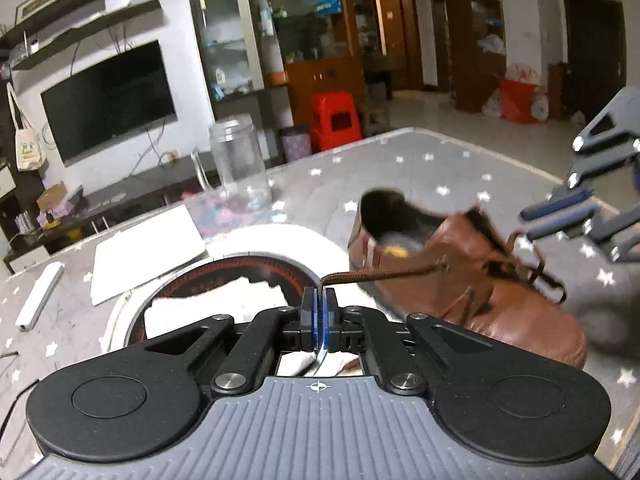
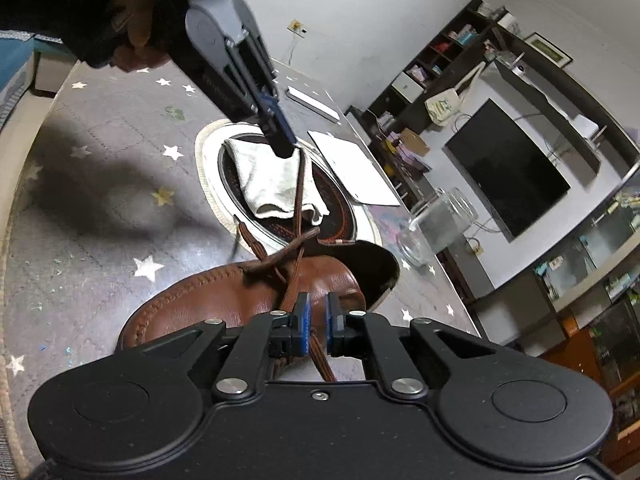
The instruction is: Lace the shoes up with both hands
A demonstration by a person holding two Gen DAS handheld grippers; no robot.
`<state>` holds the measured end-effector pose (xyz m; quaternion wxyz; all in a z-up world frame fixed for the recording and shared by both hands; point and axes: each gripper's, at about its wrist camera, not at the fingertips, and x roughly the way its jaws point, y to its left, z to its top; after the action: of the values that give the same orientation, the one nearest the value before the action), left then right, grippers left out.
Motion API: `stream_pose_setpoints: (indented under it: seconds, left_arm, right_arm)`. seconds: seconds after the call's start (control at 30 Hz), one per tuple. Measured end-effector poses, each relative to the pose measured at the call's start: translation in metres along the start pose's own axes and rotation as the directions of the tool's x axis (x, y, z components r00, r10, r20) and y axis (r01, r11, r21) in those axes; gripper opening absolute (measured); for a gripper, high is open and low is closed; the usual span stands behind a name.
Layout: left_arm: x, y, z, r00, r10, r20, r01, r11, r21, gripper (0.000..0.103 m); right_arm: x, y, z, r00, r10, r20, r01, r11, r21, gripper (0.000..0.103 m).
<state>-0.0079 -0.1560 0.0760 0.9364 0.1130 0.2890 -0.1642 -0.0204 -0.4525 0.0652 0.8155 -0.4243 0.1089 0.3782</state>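
A brown leather shoe (image 1: pixel 472 280) lies on the grey star-patterned tablecloth (image 1: pixel 400 168); it also shows in the right wrist view (image 2: pixel 248 296). My left gripper (image 1: pixel 319 294) is shut on one end of the brown lace (image 1: pixel 380 276), which runs taut to the shoe's eyelets. In the right wrist view the left gripper (image 2: pixel 285 148) holds that lace (image 2: pixel 298 192) over the cloth. My right gripper (image 2: pixel 318 312) is slightly open above the shoe's tongue, with the other lace strand (image 2: pixel 320 360) passing between its jaws, not pinched. It also shows in the left wrist view (image 1: pixel 540 216).
A round cooktop (image 2: pixel 340 204) with a white cloth (image 2: pixel 272 184) on it sits beside the shoe. A clear glass jar (image 1: pixel 240 160) stands behind, next to a white sheet (image 1: pixel 148 256) and a white bar (image 1: pixel 40 296). The table edge runs at the far side.
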Motion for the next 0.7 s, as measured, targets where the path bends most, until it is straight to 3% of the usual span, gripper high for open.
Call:
stream_pose_setpoints:
  seconds: [0.1, 0.2, 0.27, 0.43, 0.53, 0.57, 0.7]
  left_arm:
    - [0.003, 0.001, -0.008, 0.999, -0.008, -0.034, 0.009, 1.000, 0.011, 0.004]
    - [0.002, 0.003, -0.013, 0.998, 0.045, -0.044, -0.044, 0.999, 0.026, 0.003]
    - [0.002, 0.009, -0.014, 0.997, 0.041, -0.061, -0.041, 0.999, -0.001, 0.003]
    - [0.004, 0.015, -0.018, 0.995, 0.063, -0.081, -0.065, 0.998, -0.023, 0.004]
    - [0.007, 0.016, -0.022, 0.993, 0.051, -0.104, -0.052, 0.999, -0.011, 0.015]
    - [0.008, 0.017, -0.024, 0.992, 0.047, -0.113, -0.048, 0.999, -0.003, 0.027]
    - [-0.001, 0.011, -0.031, 0.992, 0.058, -0.111, -0.051, 0.996, 0.066, 0.031]
  right_arm:
    - [-0.004, 0.003, -0.004, 1.000, 0.001, 0.000, -0.001, 1.000, 0.013, 0.008]
    - [-0.008, 0.006, -0.008, 1.000, 0.001, 0.000, -0.001, 1.000, 0.026, 0.014]
    - [0.006, -0.009, 0.008, 1.000, 0.005, 0.001, -0.005, 0.999, 0.035, 0.015]
    - [0.008, -0.008, 0.008, 1.000, 0.016, 0.005, -0.017, 0.999, 0.041, 0.015]
    - [0.009, -0.009, 0.009, 1.000, 0.020, 0.005, -0.020, 0.999, 0.041, 0.015]
    - [0.009, -0.009, 0.009, 1.000, 0.021, 0.005, -0.021, 0.999, 0.040, 0.015]
    - [0.009, -0.011, 0.009, 1.000, 0.021, 0.004, -0.021, 0.999, 0.039, 0.015]
